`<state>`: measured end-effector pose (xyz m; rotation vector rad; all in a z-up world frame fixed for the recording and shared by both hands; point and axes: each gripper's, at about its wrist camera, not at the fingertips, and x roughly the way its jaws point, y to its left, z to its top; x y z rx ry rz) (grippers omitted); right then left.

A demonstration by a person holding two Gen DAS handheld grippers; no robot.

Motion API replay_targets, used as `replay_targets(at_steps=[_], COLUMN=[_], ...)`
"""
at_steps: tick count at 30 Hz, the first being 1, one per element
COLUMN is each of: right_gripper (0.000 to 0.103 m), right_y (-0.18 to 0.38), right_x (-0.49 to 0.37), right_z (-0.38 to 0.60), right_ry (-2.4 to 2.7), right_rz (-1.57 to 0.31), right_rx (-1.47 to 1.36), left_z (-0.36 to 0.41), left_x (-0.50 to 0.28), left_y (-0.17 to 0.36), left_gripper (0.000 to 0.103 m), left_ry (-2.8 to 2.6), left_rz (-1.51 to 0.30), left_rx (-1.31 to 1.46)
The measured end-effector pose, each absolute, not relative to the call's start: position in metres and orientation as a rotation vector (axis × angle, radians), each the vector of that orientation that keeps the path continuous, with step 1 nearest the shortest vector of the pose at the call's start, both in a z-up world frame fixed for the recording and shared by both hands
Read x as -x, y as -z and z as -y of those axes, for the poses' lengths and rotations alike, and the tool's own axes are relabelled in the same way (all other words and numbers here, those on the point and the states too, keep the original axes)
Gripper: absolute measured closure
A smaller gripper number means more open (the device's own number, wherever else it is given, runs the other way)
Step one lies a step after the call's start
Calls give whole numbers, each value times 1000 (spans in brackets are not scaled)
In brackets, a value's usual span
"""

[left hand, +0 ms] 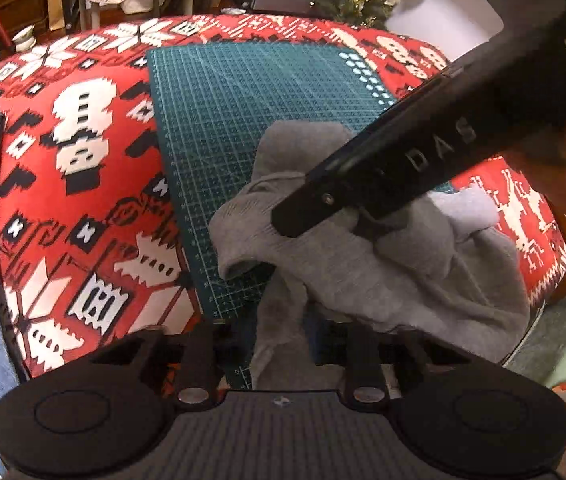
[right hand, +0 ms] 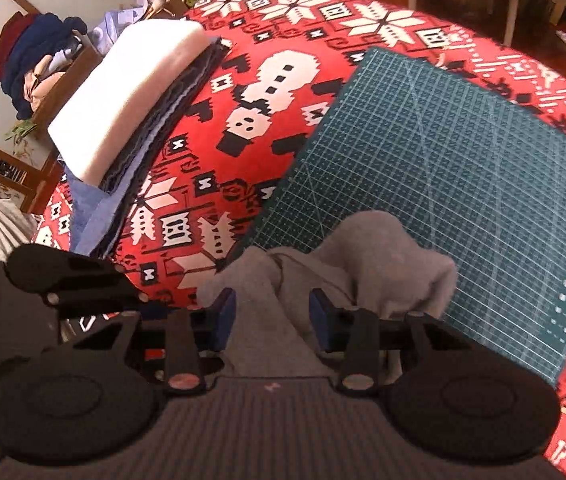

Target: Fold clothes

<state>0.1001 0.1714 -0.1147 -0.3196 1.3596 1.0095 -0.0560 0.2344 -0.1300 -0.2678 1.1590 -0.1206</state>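
A: where's the garment?
B: grey garment [right hand: 367,256] lies crumpled on the near edge of the green cutting mat [right hand: 443,152]; one fold spills off the mat's near left corner onto the red patterned cloth [right hand: 243,92]; part hangs over the surface's near edge.
A: right gripper [right hand: 273,316]?
B: jaws wide; blue pads [right hand: 225,312] either side of a grey fold, not pinching; in the left view it crosses from the upper right, tips down in the bunched fabric.
A: left gripper [left hand: 279,344]?
B: fingers hidden behind cloth and mount; can't tell jaw state; grey fabric runs down between the linkages.
A: anything else?
B: stack of folded clothes [right hand: 139,92], white piece on top, at the far left edge.
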Motion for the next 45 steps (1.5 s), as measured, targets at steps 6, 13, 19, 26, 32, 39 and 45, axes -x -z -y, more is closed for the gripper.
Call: replay_targets(at_steps=[6,13,19,26,32,39,45], right_gripper=[98,99,100,90,72,62,93], right_y=[122,100,109,115,125,150,148], right_x=[-104,-113,-113,-116,-118,-120,-126], right_z=[-175,-150,-158,-186,-206,-218,-217], right_ry=[-1016,-954,-957,-988,-1016,-1051,-1071], right_rz=[-1392,-1369,-1376,-1360,-1364,-1435,-1441], right_rx=[325,333,355,351,356,394,361], left_z=[-258,-296,-301,-300,-303,-307,-318], left_x=[67,77,75,79,81,77,65], left_y=[129,127,138,140,141,142,133], left_gripper=[98,98,98,98,98,98,99], left_ry=[21,-108,-126,-126,-126,-136,-189], left_rz=[-1140,-1124,-1164,-1177,-1188,-1183,-1158], left_rx=[399,605,588,558,544,561,552])
